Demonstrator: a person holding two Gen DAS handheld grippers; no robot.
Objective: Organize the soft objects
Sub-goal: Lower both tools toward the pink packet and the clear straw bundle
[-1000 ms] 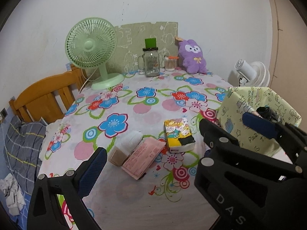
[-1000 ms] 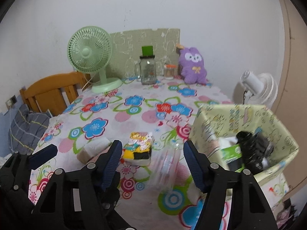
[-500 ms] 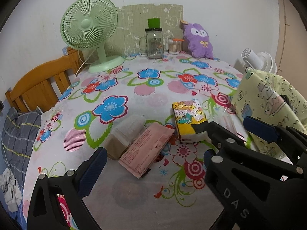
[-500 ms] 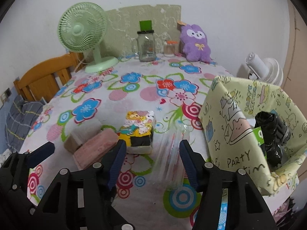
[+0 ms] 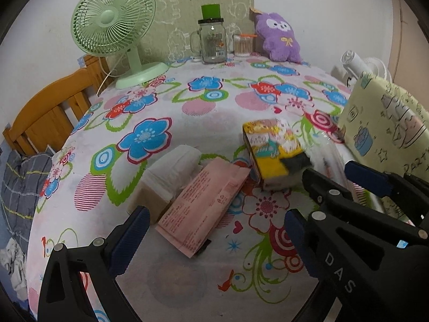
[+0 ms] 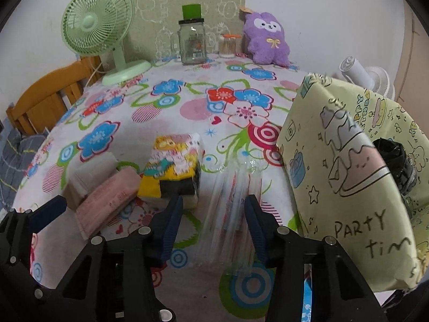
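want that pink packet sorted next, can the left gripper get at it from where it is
Probably yes. The pink packet lies flat just ahead of the open left gripper, nothing on top. Its far edge leans on the white tissue pack, and the right gripper is off to the side.

right hand-held gripper (image 6: 213, 218): lower, jaws closing | clear packet (image 6: 230, 204): now between

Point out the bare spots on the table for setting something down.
Free: the wide middle between the green fan, glass jar and yellow pack; also the near edge below the pink packet. Crowded: from the packets to the fabric bin.
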